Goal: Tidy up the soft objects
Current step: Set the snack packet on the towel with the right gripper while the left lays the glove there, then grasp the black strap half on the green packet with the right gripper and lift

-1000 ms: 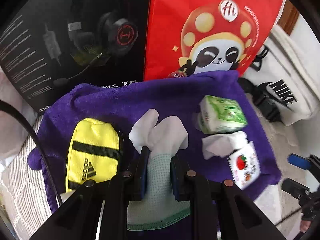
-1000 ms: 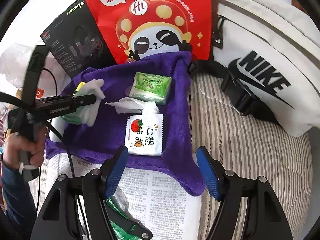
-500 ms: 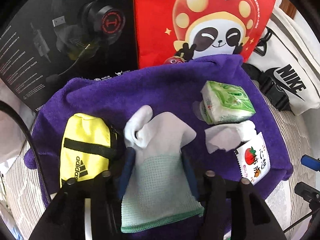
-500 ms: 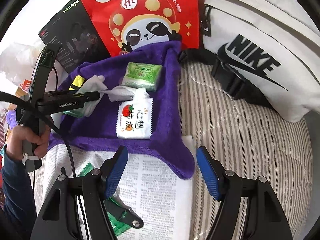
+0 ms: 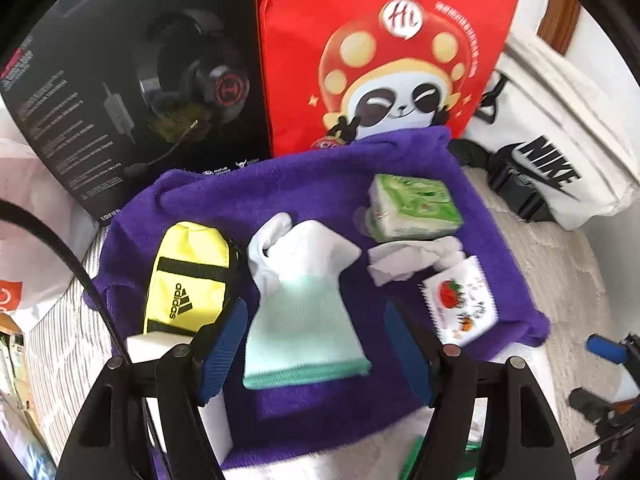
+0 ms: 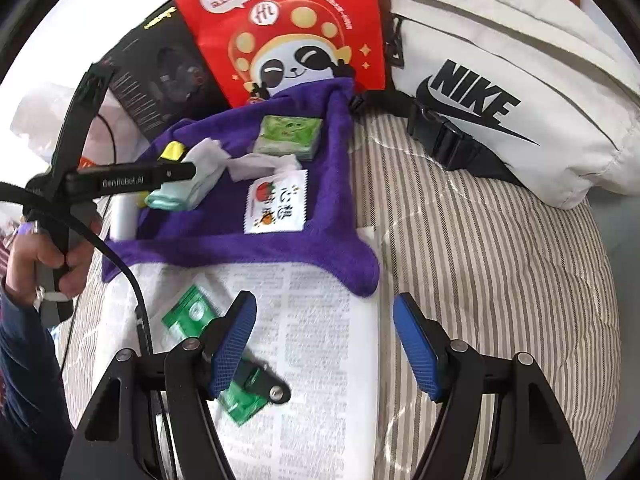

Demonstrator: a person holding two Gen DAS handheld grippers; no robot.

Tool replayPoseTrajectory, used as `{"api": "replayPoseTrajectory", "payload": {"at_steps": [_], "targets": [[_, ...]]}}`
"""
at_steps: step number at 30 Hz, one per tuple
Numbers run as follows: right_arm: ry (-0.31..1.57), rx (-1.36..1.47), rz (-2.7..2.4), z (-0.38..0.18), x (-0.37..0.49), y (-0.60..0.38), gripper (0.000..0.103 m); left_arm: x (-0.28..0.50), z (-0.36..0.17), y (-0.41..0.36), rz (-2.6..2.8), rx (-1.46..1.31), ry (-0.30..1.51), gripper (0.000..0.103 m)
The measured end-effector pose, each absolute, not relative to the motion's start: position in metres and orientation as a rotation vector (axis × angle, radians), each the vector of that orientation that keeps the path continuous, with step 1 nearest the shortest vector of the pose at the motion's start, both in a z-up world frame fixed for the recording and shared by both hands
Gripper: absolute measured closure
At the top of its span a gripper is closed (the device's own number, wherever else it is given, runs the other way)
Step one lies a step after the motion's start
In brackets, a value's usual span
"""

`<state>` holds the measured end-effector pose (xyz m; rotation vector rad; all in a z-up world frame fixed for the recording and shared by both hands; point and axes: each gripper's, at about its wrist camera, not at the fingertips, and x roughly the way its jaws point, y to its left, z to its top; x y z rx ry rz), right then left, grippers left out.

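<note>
Released a moment ago, the white knit glove with a mint-green cuff (image 5: 304, 308) now lies free on the purple terry towel (image 5: 320, 184), where a second earlier the left gripper (image 5: 316, 344) was clamped on its cuff. Its fingers (image 5: 224, 348) stand wide apart, one on each side of the cuff, neither touching it. The glove lies straight ahead between them, its long axis running along the line of the fingers: cuff nearest, crumpled white fingertips pointing away toward the red panda-print bag (image 5: 384, 52). Any regrasp would, I judge, fall to the left gripper, which is far nearer.

Just left of the left fingers lies a yellow Adidas pouch (image 5: 188, 276); ahead and to the right sit a green tissue pack (image 5: 412, 208), a crumpled white tissue (image 5: 412, 258) and a white strawberry-print sachet (image 5: 460, 304), all on the towel.

The right gripper (image 6: 324, 344) hovers well back over a printed newspaper sheet (image 6: 320, 320), fingers spread with nothing between them, the glove (image 6: 188, 188) far ahead to its left.
</note>
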<state>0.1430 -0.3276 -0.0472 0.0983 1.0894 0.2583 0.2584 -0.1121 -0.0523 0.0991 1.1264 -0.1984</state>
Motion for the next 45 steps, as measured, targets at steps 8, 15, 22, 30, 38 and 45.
{"api": "replayPoseTrajectory", "payload": {"at_steps": [8,15,22,30,38,45], "targets": [[1.083,0.050,0.298,-0.046,0.119,-0.314,0.032,0.229,-0.025,-0.116,-0.210,0.101,1.087,0.033],[1.091,-0.064,0.396,-0.069,0.098,-0.279,0.033,0.185,-0.010,-0.094,-0.196,0.092,1.057,0.033],[1.101,-0.140,0.440,-0.101,0.093,-0.253,0.040,0.136,-0.009,-0.055,-0.160,0.041,1.057,0.033],[1.071,-0.167,0.437,-0.107,0.106,-0.243,0.066,0.101,-0.026,-0.021,-0.119,-0.052,1.082,0.033],[1.123,-0.101,0.433,-0.099,0.106,-0.252,0.077,0.084,-0.046,-0.010,-0.144,-0.125,1.099,0.033],[1.121,-0.159,0.428,-0.105,0.108,-0.237,0.067,0.082,-0.061,-0.007,-0.157,-0.154,1.124,0.033]]}}
